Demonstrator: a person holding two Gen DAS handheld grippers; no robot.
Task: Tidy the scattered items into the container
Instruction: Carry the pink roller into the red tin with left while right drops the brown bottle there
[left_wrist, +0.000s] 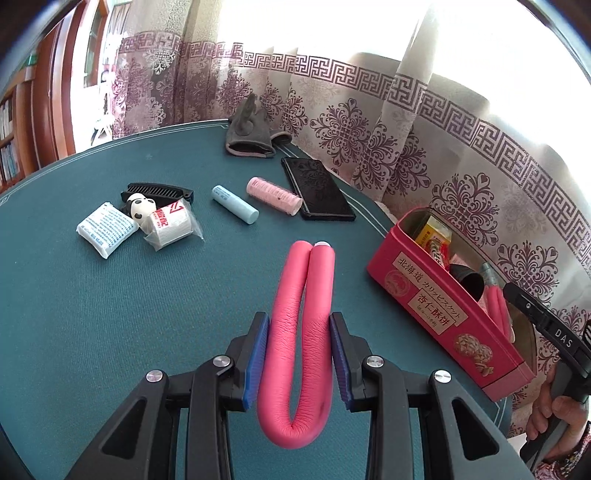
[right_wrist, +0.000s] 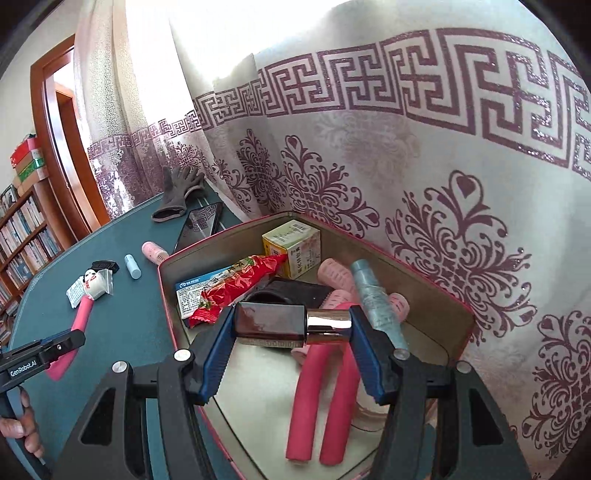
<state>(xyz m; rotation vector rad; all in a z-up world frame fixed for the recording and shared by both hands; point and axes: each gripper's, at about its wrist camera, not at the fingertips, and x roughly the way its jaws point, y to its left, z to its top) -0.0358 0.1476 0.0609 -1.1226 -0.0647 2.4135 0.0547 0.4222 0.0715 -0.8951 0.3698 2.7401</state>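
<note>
My left gripper (left_wrist: 300, 360) is shut on a folded pink foam roller (left_wrist: 301, 332), held above the green table. The pink tin (left_wrist: 443, 314) stands to its right at the table edge. My right gripper (right_wrist: 291, 345) is shut on a dark lipstick tube with a gold band (right_wrist: 291, 323), held sideways over the open tin (right_wrist: 166, 291). Inside the tin lie a pink foam roller (right_wrist: 321, 398), pink hair curlers (right_wrist: 336, 275), a blue tube (right_wrist: 376, 302), a red snack packet (right_wrist: 240, 284) and a yellow box (right_wrist: 291, 245).
On the table lie a white packet (left_wrist: 105, 229), a panda figure (left_wrist: 142, 210), a wrapped roll (left_wrist: 171, 225), a black comb (left_wrist: 159, 190), a blue tube (left_wrist: 234, 205), a pink curler (left_wrist: 273, 195), a black phone (left_wrist: 317, 188) and grey gloves (left_wrist: 251, 133). A curtain hangs behind.
</note>
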